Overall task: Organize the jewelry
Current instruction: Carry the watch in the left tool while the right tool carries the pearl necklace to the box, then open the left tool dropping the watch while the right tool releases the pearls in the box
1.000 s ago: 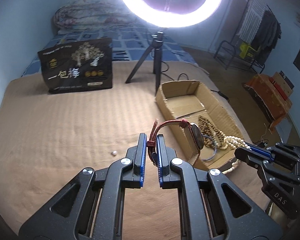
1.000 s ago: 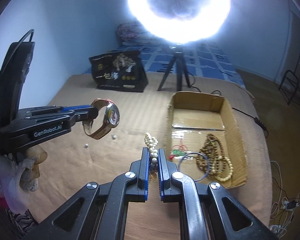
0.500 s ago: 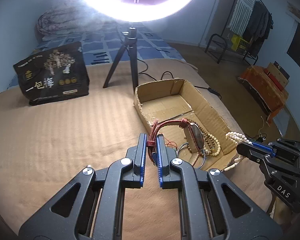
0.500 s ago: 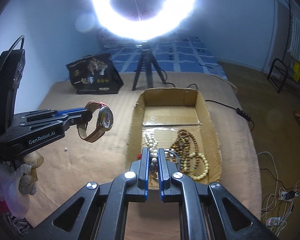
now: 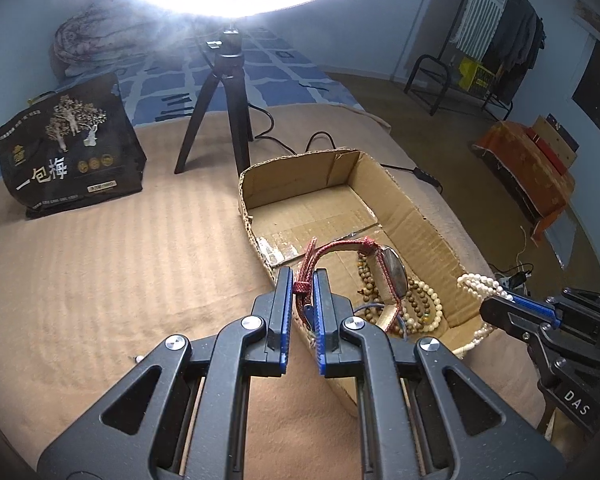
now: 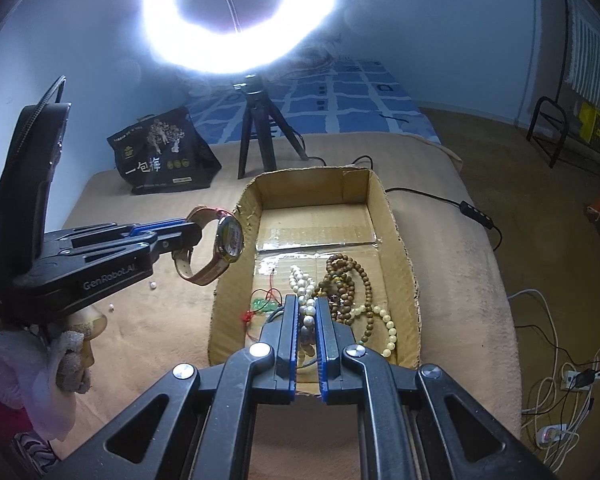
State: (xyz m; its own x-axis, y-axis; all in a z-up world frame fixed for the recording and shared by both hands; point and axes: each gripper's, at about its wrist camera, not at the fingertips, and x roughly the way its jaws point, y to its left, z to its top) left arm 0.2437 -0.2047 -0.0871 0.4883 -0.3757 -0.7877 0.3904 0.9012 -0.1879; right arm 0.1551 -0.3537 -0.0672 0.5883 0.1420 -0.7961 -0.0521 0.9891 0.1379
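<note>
The left hand-held gripper is nearly closed, its blue pads pinching the red woven strap of a watch. The watch hangs out past the fingertips over the near left corner of the cardboard box, its face turned sideways. From the right wrist view the same watch sits level with the box's left wall, just above the rim.

The right hand-held gripper is fully closed on a strand of white pearls, which loops up from between the pads over the near end of the box. In the left wrist view the pearls stick up from the fingertips and trail down outside the box's near right corner.

On the box floor lie brown wooden beads, a cream bead string, a green pendant on red cord and a thin blue ring.

The box rests on a tan blanket. Two small loose pearls lie on it left of the box. Behind stand a black bag and a ring light's tripod.
</note>
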